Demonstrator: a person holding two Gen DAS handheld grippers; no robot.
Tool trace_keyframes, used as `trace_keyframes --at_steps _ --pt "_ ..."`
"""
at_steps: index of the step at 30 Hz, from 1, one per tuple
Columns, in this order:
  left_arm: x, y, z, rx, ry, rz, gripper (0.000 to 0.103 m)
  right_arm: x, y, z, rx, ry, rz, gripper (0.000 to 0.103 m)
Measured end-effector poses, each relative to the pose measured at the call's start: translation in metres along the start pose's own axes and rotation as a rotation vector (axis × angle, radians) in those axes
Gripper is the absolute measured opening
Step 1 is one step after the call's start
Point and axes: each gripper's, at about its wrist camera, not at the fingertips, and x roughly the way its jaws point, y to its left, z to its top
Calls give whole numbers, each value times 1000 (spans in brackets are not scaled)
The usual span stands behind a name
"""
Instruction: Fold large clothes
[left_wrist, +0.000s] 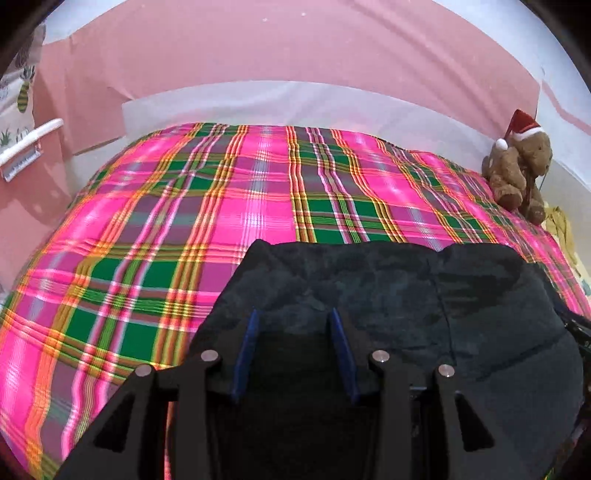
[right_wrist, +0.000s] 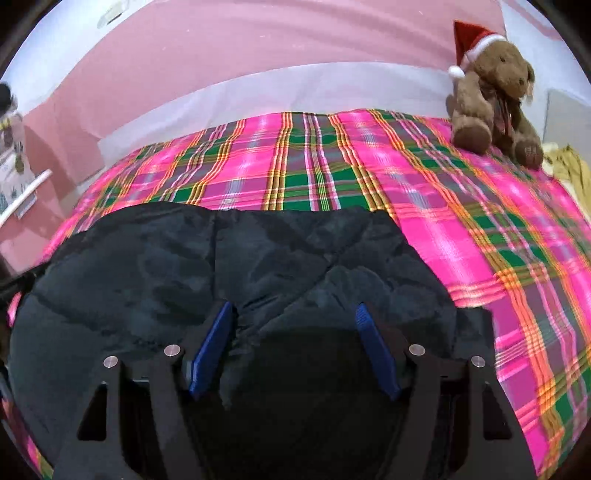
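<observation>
On the plaid bed (left_wrist: 184, 206), dark garment (left_wrist: 388, 295) lies crosswise; both tools gape.

Both views were evenly and fairly brightly lit, with pale sheen on the plaid cover (left_wrist: 229, 206) and no hard shadows. The dark garment (right_wrist: 258, 258) showed almost no detail, and the area between the fingers (right_wrist: 212, 350) was near black. Fisheye bending curved the wall (left_wrist: 295, 48) and bed edge, black vignette filled the corners, and the plaid smeared softly toward the rims.
</observation>
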Motion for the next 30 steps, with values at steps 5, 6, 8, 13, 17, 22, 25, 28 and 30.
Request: trace_keyframes --at_steps 5,6,8,13,17,22,25,28,30 --pt "-15 -2 3 -5 -2 -5 43 -22 1 9 -8 -7 -22 69" --pt "-24 0 5 -4 -20 -21 43 -31 -2 11 -13 -31 -32 69" --pt "-32 6 8 9 -39 -14 43 -39 -14 14 -17 -51 -72 69" --pt "-1 18 6 -34 14 -9 44 -6 -58 7 81 36 -106 69" --pt "8 12 1 -22 12 0 44 6 -59 2 87 37 -113 69" --pt "16 13 -1 -30 16 -5 44 13 -58 -1 86 41 -121 69" --pt "15 13 0 -28 13 1 44 13 -59 -1 88 42 -118 69" --pt "6 11 5 -22 18 29 44 4 -58 2 93 40 -128 69" --pt "-12 10 8 -33 2 28 43 -13 -55 5 83 22 -148 69"
